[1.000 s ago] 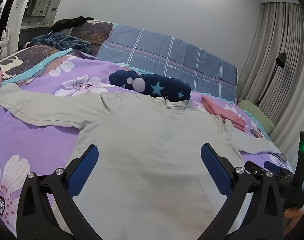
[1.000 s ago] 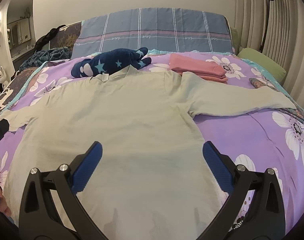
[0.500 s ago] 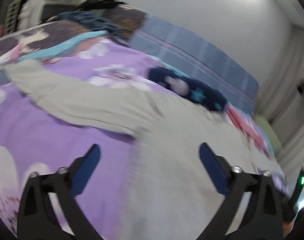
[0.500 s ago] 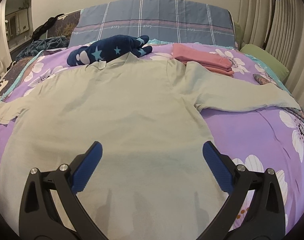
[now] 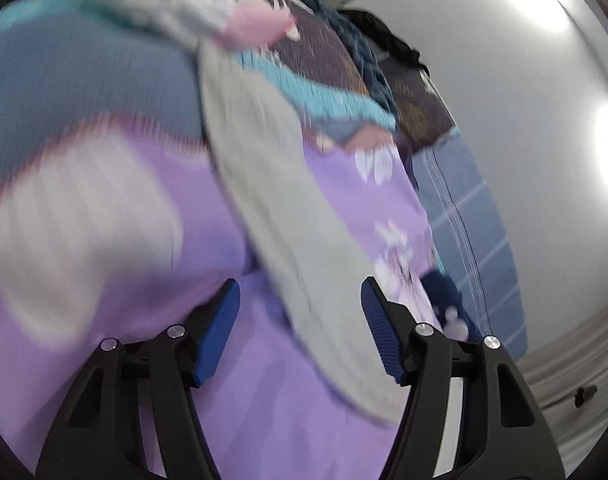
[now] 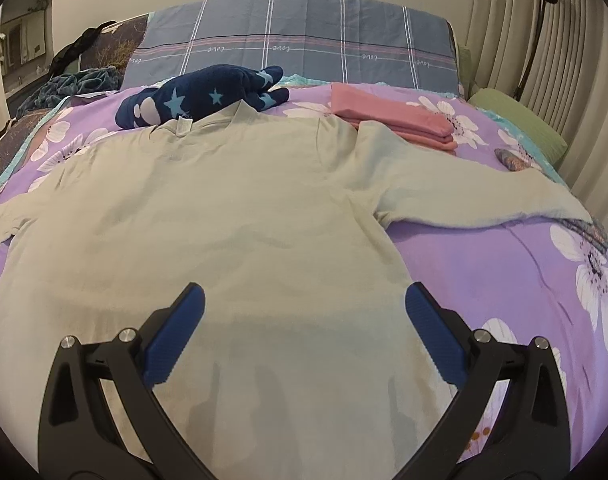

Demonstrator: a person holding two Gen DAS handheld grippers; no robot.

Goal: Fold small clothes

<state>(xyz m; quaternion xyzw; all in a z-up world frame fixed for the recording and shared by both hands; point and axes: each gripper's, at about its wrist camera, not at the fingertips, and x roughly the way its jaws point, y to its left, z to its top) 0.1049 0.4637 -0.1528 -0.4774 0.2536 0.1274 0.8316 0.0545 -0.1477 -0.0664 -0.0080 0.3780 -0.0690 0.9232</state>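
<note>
A purple flowered bedspread fills most of the right wrist view, and a pale green long-sleeved shirt lies flat on it, spread from the centre to the bottom of the frame with its collar toward the upper middle. One sleeve reaches to the right edge; the other ends at the left edge. A blue plaid pillow stands across the top. Folded pink cloth sits right of the collar, touching the shirt's shoulder, and a navy star-print garment lies just above the collar.

The right gripper hovers over the shirt's lower body at the bottom centre, its blue pads wide apart with nothing clamped.

The left wrist view is blurred and tilted. A shirt sleeve runs diagonally from upper centre to lower right across the bedspread. The left gripper is at the bottom centre; its jaws have just been closing, yet a gap remains, the sleeve passing between the pads without being pinched.
</note>
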